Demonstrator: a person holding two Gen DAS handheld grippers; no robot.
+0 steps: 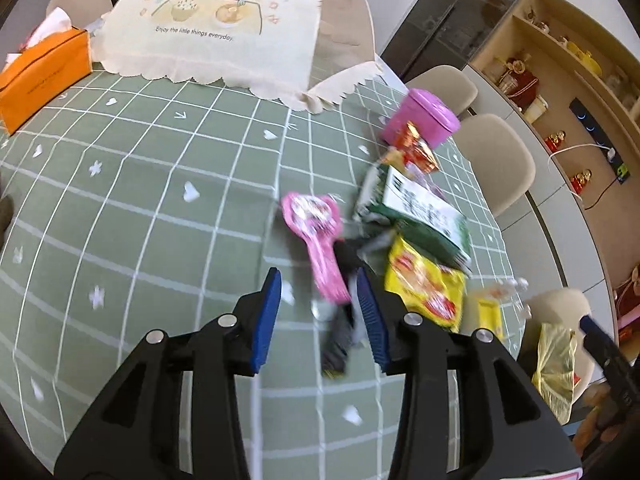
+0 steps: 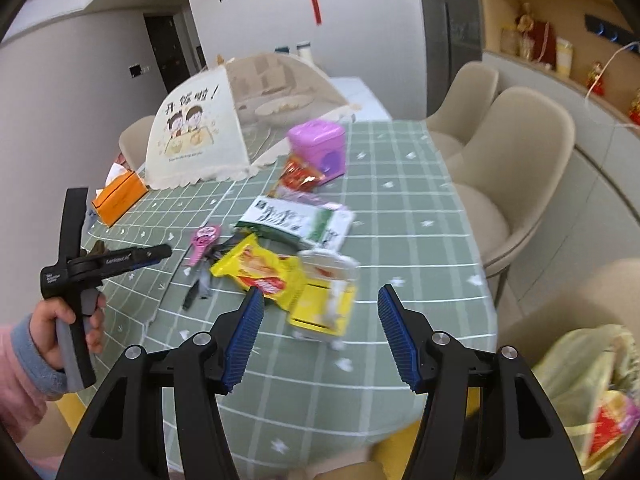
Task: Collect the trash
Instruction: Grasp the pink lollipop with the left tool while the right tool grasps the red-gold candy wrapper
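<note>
Trash lies on the green checked tablecloth (image 1: 160,208): a pink lollipop-shaped wrapper (image 1: 316,232), a dark grey wrapper (image 1: 340,332), a yellow snack bag (image 1: 424,284), a green-and-white packet (image 1: 420,212), a red wrapper (image 1: 416,148) and a small yellow-and-clear pack (image 2: 324,300). My left gripper (image 1: 320,320) is open, its jaws either side of the pink and grey wrappers. My right gripper (image 2: 320,332) is open and empty, just above the small yellow pack, with the yellow bag (image 2: 260,268) by its left finger. A yellow trash bag (image 2: 592,392) hangs at the lower right.
A mesh food cover (image 1: 224,20) stands at the back, an orange tissue box (image 1: 40,76) at the back left, a pink plastic box (image 1: 420,118) beside the red wrapper. Beige chairs (image 2: 520,168) line the table's right edge. Shelves (image 1: 568,92) stand beyond.
</note>
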